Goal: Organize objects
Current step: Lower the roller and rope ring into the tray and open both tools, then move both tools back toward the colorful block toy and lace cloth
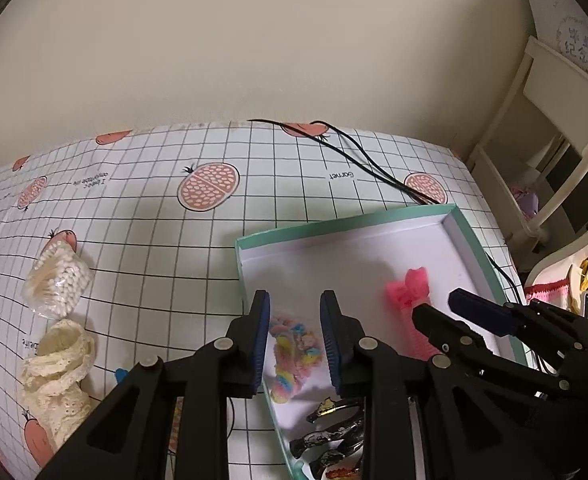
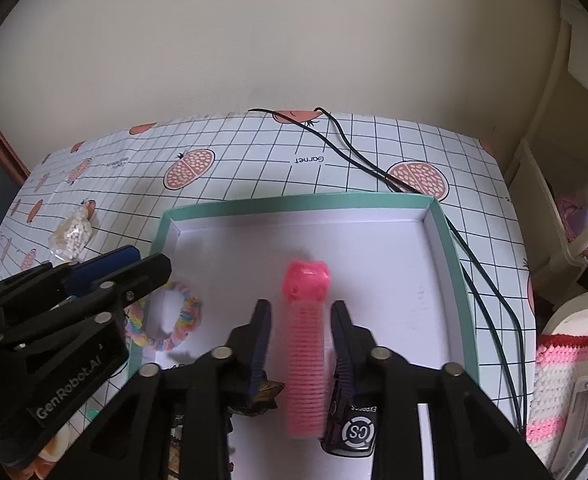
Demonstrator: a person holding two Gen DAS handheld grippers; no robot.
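While both hand-held grippers gape empty, the right hand-held gripper [image 2: 301, 336] straddles the pink ribbed plastic comb [image 2: 305, 356] lying mid-frame inside the shallow mint-edged cardboard box [image 2: 448, 240], probably just deposited there.

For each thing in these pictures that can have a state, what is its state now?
Left gripper: jaws open, above the scrunchie.
Right gripper: jaws open, either side of the comb.
Green box: open, no lid.
Pink comb: lying flat in box.
Rainbow scrunchie: lying in box.
Cotton swab bag: outside box.
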